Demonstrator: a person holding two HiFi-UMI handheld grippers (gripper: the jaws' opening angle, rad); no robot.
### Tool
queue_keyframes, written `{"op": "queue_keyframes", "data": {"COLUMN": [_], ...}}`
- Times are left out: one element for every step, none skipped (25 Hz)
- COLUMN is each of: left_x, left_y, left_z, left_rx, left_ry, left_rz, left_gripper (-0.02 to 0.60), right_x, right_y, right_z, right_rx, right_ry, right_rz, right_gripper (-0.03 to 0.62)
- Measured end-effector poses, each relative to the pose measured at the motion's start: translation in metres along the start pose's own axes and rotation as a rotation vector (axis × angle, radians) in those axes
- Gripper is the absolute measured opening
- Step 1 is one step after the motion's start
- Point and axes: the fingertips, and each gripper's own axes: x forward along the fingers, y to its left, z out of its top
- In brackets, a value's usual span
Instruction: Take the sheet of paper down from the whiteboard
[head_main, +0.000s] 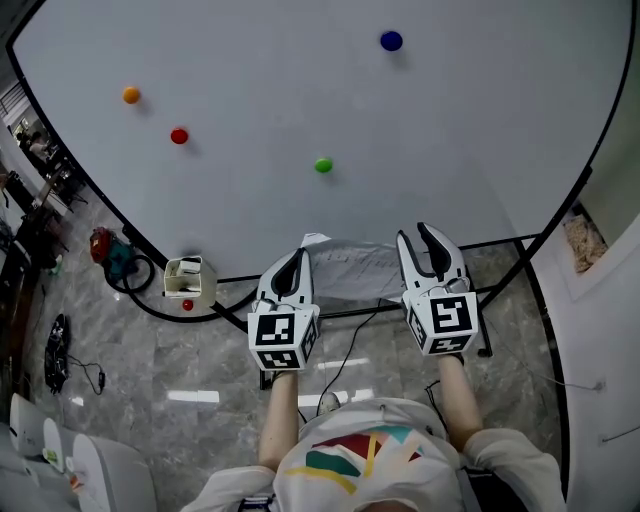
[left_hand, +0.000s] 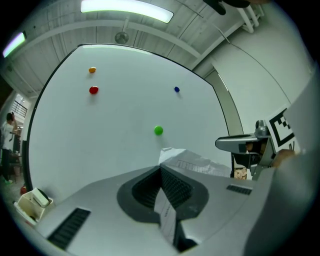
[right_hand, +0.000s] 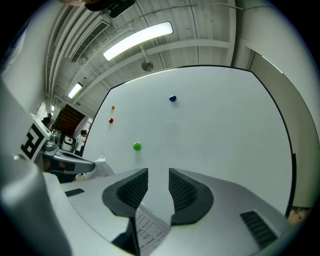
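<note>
Sheet of paper (head_main: 352, 268) is off the whiteboard (head_main: 300, 90). It hangs between my two grippers, low in front of the board's bottom edge, with no magnet on it. The green magnet (head_main: 323, 165) sits on bare board just above.

Left gripper (head_main: 296, 262): jaws together, pinching the sheet near its left edge. In the left gripper view the paper runs straight through the closed pads.

Right gripper (head_main: 432, 240): jaws apart, with a clear gap between them. A printed corner of the sheet lies loose at the base of that gap, not clamped.

Handling, my judgement: the sheet is light and limp, and looks creased along its top. From a single pinch it will sag and swing, and a sharp tug could tear it. I would take it at an edge, well in from the corner, with a gentle squeeze.
</note>
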Motion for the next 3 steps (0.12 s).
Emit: {"op": "queue_keyframes", "data": {"left_x": [0.0012, 0.0024, 0.0036], "left_y": [-0.0010, -0.0021, -0.0032], "left_z": [0.0002, 0.0006, 0.0011], "left_rx": [-0.005, -0.009, -0.013], "left_ry": [0.001, 0.001, 0.002], "left_rz": [-0.005, -0.011, -0.015], "left_gripper": [0.044, 0.044, 0.044], "right_x": [0.0003, 0.0006, 0.0009], "right_y": [-0.0012, -0.0026, -0.0040], "right_z": [-0.0002, -0.0001, 0.0000], "right_rx": [0.001, 0.001, 0.001], "right_ry": [0.002, 0.003, 0.005], "right_rz": [-0.001, -0.002, -0.004], "right_gripper": [0.133, 0.133, 0.133]}}
